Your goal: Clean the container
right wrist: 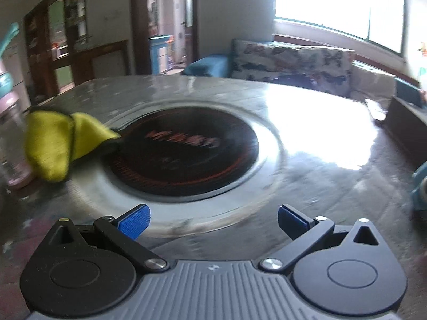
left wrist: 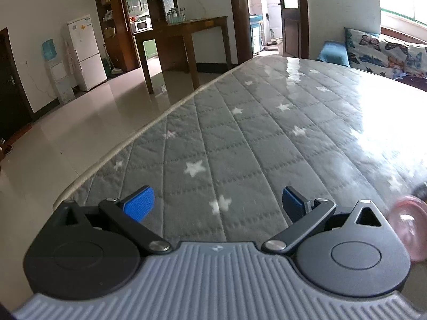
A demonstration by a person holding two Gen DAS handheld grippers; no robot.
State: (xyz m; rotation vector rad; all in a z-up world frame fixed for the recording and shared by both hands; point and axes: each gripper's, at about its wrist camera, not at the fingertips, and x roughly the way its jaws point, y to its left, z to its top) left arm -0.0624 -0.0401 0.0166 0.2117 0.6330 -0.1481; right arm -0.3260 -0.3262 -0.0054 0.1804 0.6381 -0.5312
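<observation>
Container, a clear bottle with a pink base point(right wrist: 12, 144), stands at the far left of the table point(right wrist: 320, 144), just beside a yellow cloth point(right wrist: 53, 144) near the inset black cooktop point(right wrist: 186, 149). Right gripper point(right wrist: 212, 222) and left gripper point(left wrist: 218, 204) both hover spread wide, holding nothing.
</observation>
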